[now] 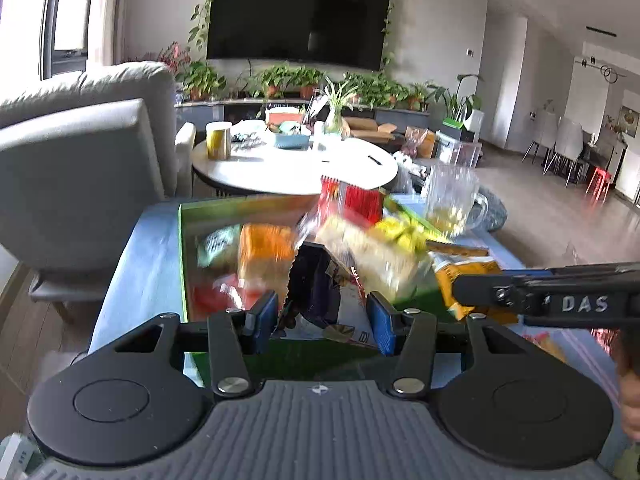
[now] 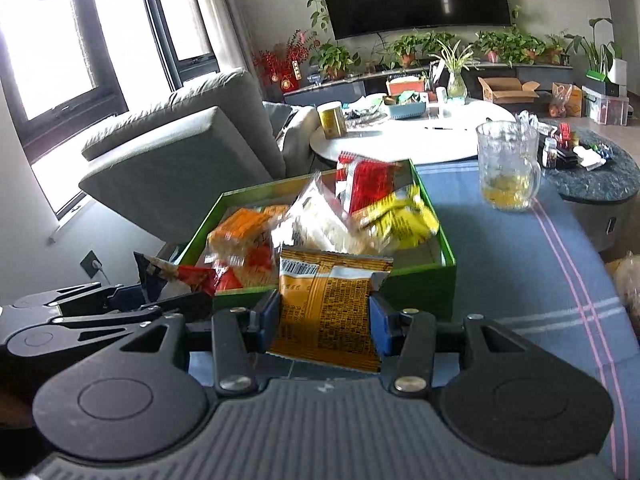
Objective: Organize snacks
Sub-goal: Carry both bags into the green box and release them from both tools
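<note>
Left gripper (image 1: 322, 322): blue pads clamp a dark purple snack packet (image 1: 320, 280), held above the near edge of the green box (image 2: 416, 280). Right gripper (image 2: 324, 320): pads pinch an orange snack packet (image 2: 328, 304) just before the box's near wall. Box contents: red, yellow, orange packets, blurred, possibly tumbling. Glass mug (image 2: 508, 168) stands far right on the blue cloth (image 2: 520, 264).

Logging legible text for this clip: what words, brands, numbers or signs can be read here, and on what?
"DAS": raised letters on the right gripper arm, seen from the left wrist camera.
Orange packet held by the right gripper: barcode and dense print, too small to read.
Dark packet in the left gripper: lettering blurred, unreadable.
Snacks in the green box: all print motion-blurred.
Red ornaments by the window: characters too small.
</note>
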{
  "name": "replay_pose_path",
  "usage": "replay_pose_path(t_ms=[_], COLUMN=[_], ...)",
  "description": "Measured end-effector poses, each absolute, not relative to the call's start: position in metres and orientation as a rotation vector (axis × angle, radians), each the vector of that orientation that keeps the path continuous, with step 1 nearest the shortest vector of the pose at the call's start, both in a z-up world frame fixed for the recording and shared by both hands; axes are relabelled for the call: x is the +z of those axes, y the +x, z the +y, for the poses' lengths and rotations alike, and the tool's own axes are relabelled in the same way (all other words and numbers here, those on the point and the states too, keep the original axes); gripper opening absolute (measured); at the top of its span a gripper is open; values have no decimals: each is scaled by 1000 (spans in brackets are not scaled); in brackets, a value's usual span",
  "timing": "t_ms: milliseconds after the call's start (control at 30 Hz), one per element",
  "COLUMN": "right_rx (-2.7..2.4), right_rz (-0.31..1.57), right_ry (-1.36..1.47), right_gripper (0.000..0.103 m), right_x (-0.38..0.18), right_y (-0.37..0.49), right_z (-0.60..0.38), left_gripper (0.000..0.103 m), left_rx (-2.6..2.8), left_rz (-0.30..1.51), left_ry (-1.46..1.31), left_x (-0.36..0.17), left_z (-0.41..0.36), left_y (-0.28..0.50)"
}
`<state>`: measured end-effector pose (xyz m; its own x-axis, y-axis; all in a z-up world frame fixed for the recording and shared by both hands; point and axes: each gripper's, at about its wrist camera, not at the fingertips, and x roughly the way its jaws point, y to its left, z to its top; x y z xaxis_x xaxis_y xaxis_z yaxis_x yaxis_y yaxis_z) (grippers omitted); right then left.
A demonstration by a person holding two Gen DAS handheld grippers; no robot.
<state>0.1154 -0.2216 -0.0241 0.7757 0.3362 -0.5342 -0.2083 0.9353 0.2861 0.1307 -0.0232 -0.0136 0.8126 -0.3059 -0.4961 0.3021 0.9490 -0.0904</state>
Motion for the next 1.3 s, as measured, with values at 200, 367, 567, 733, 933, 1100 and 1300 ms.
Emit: replay_pose_path(t_ms=[200,367,567,733,933,1100,1300], right_rx=[278,260,246,242,239,250,261], right_rz=[563,541,554,561,574,581,586], right_ry=[205,165,158,145,154,160,187], right_gripper=[69,69,69,69,69,69,69], right_x=[-10,-6,-10,-17,-23,-26,-26], right_y=[141,165,194,206,217,222,232], right_z=[-222,-222,-225,-226,-228,-226,-223], left_gripper=[46,46,46,46,46,46,48], left_rx=[-309,-303,-288,-281,-268,-264,-231], left_rz=[503,502,509,520,542,558,582], left_ry=[-1,-23,-8,6,13,17,3], left_x=[0,7,5,1,-5,-9,-14], left_z=[-30,-33,-45,-53,-57,-58,-58], left_y=[161,187,221,235,252,262,268])
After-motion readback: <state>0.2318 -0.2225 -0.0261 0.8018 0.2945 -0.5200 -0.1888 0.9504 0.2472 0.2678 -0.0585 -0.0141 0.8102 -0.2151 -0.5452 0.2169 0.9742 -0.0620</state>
